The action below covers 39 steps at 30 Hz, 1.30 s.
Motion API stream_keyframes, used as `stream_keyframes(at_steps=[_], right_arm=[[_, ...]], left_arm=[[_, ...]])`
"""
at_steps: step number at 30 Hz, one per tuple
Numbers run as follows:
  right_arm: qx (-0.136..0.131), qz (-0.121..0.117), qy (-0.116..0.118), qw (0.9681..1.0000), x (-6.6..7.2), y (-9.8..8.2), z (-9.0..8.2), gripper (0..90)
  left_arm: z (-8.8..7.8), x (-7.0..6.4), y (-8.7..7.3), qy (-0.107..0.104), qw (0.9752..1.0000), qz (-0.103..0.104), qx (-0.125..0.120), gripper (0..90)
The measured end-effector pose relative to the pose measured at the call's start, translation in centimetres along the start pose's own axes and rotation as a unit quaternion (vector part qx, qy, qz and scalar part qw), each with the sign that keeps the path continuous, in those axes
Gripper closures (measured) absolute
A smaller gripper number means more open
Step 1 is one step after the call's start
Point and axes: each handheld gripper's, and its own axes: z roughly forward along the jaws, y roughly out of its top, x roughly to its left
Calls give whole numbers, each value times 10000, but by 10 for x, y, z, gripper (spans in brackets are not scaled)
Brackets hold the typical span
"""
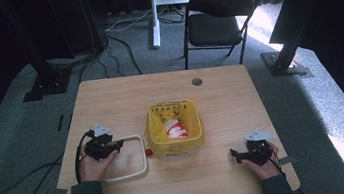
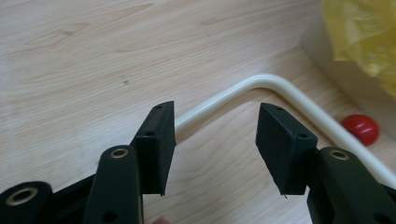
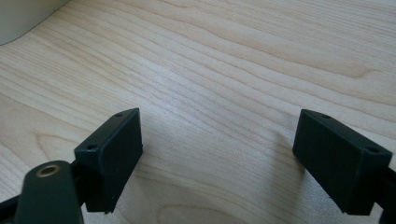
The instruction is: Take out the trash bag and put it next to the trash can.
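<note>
A small bin lined with a yellow plastic bag (image 1: 174, 127) stands mid-desk (image 1: 219, 90) on the pale wooden top, holding a red-and-white crumpled wrapper (image 1: 175, 129). Just left of it lies a cream rounded-rectangle frame (image 1: 140, 156), with a small red ball (image 1: 149, 152) between frame and bin. The left claw (image 2: 215, 140) hovers released over the frame's bar, grasping nothing. The right claw (image 3: 219, 163) is released over bare wood.

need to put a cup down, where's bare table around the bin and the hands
Bare wood runs along the far edge of the table behind the yellow-lined bin, and between bin and right gripper. It is crowded near the left gripper: cream frame and red knob.
</note>
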Motion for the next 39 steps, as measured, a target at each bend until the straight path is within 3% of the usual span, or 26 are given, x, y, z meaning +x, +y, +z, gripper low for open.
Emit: stream_keyframes(at_steps=[21, 39], right_arm=[[-2, -4, 0, 10000, 0, 0, 0, 152], [-2, -4, 0, 10000, 0, 0, 0, 152]], left_arm=[[14, -27, 5, -542, 9978, 360, -150, 442], [21, -40, 6, -710, 9958, 571, -89, 439]])
